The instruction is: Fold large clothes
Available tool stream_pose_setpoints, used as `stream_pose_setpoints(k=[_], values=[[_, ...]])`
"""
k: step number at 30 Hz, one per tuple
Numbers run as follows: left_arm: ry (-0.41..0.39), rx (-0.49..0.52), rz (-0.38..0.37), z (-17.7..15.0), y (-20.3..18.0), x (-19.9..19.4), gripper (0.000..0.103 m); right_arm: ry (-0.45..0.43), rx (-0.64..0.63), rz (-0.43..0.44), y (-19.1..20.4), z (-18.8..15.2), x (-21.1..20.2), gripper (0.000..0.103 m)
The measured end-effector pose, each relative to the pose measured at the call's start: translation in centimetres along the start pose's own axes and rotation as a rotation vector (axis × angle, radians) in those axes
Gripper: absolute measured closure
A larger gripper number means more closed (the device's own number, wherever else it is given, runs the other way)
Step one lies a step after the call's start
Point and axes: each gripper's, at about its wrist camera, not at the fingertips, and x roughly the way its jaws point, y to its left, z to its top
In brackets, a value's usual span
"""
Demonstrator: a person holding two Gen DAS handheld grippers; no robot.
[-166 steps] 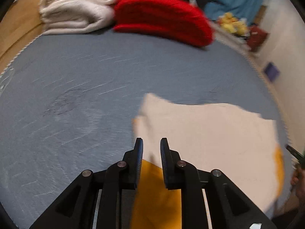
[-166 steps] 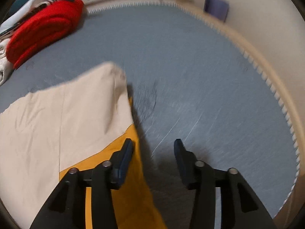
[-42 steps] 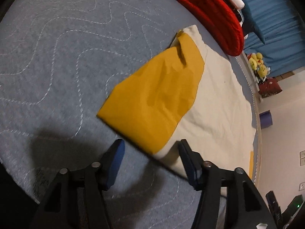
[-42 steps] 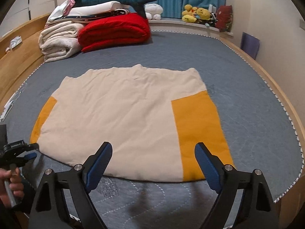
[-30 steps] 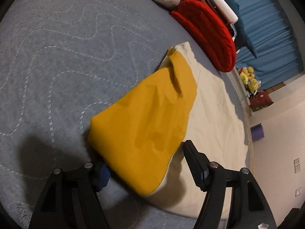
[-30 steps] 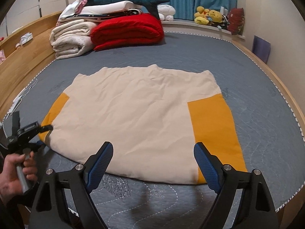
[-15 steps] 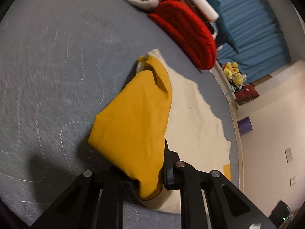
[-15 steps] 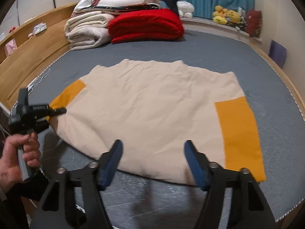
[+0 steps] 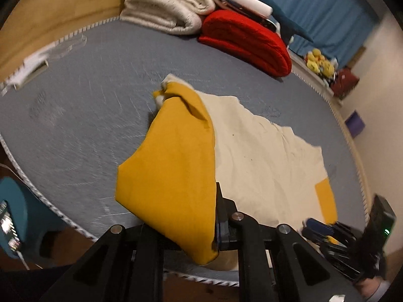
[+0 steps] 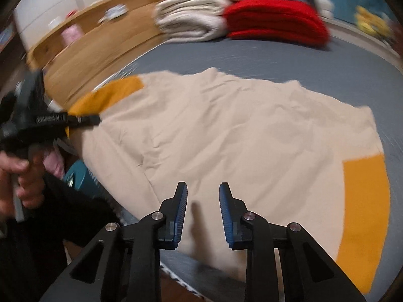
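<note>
left gripper (image 9: 201, 216) clamps the garment's (image 9: 264, 156) yellow sleeve (image 9: 173, 166) at 6 o'clock; right gripper (image 10: 202, 201) hovers narrowly parted over its near hem, bare mattress (image 9: 83, 115) at 9 o'clock.

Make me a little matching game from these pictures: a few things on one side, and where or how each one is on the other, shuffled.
Things:
1. left gripper
2. right gripper
3. red blanket
4. cream towels

States:
A. folded, next to the wooden side
B. open above the cream cloth
C. shut on the yellow sleeve
D. folded, between the towels and the curtain

Pairs: 1-C, 2-B, 3-D, 4-A
</note>
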Motion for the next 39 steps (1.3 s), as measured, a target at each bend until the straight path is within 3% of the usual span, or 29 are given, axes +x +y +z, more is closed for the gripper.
stream_pose_setpoints(k=[4, 8, 12, 14, 20, 22, 26, 34, 39], values=[[-0.014, 0.054, 0.032, -1.8, -1.9, -0.1, 0.088, 0.201, -0.05, -0.054, 1.1, -1.6, 5.9, 0.076], [-0.049, 0.07, 0.062, -1.9, -3.6, -0.7, 0.089, 0.25, -0.007, -0.037, 0.1, -1.8, 7.4, 0.076], [-0.088, 0.161, 0.076, -1.3, -7.2, -1.7, 0.089, 0.133, 0.039, -0.056, -1.3, -0.3, 3.0, 0.074], [-0.113, 0.231, 0.085, -1.5, -9.9, -2.1, 0.089, 0.078, 0.034, -0.14, -2.4, -0.3, 0.3, 0.072], [-0.154, 0.389, 0.048, -3.1, -18.7, -2.0, 0.089, -0.015, 0.133, -0.323, -7.2, -2.5, -5.8, 0.049], [-0.15, 0.433, 0.023, -3.7, -21.7, -1.6, 0.089, -0.026, 0.182, -0.382, -9.3, -3.0, -7.4, 0.03], [-0.136, 0.504, -0.016, -4.6, -26.9, -0.5, 0.089, -0.049, 0.276, -0.466, -13.2, -5.5, -10.8, 0.029], [-0.062, 0.623, -0.088, -7.7, -35.5, 2.9, 0.089, -0.097, 0.411, -0.525, -17.4, -8.0, -16.1, 0.029], [0.026, 0.713, -0.05, -11.0, -39.5, 7.6, 0.088, -0.131, 0.485, -0.534, -19.1, -9.1, -18.5, 0.029]])
